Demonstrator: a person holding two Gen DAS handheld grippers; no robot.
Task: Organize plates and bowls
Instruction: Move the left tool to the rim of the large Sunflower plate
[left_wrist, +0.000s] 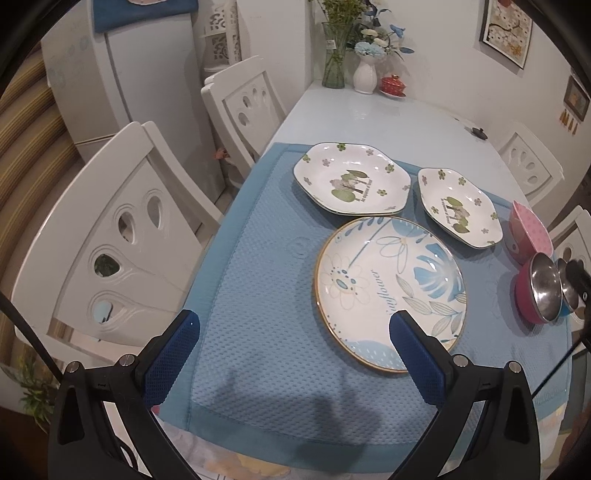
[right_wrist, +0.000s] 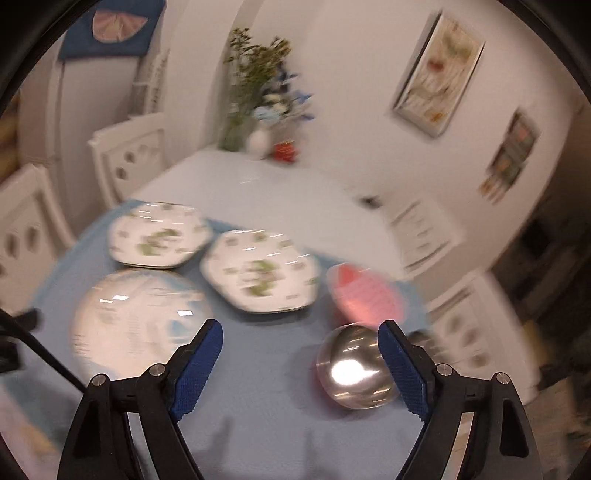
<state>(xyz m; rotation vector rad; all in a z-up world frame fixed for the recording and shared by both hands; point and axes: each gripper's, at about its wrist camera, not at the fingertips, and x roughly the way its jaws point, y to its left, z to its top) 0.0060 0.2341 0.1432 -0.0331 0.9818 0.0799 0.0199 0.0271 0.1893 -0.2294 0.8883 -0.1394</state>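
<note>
The left tool (left_wrist: 295, 328) is hanging over the near part of the blue mat (left_wrist: 258, 266) with its blue pads spread wide and nothing between them; its right pad is overlapping the near rim of the round sunflower plate (left_wrist: 388, 288) in the picture, though whether it is touching I cannot tell. That plate is lying flat on the mat, which is covering the near end of the counter (left_wrist: 369, 110). Behind it two six-sided plates with green tree prints are sitting side by side: the larger hexagonal plate (left_wrist: 351, 177) to the left, the smaller hexagonal plate (left_wrist: 458, 206) to the right, its edge just beside the round plate's far rim. Right of them a pink dotted bowl (left_wrist: 528, 229) is standing, and nearer the camera a steel-lined pink bowl (left_wrist: 539, 291) is sitting just beside a second steel bowl with a blue shell (left_wrist: 567, 295), partly hidden by the other tool.

The right wrist view is smeared by motion. The right tool (right_wrist: 300, 332) is standing open over the mat, gripping nothing; the steel-lined pink bowl (right_wrist: 354, 369) is showing just inside its right pad, seemingly untouched. White chairs (left_wrist: 122, 236) are flanking the counter, with flower vases (left_wrist: 351, 59) at its far end.
</note>
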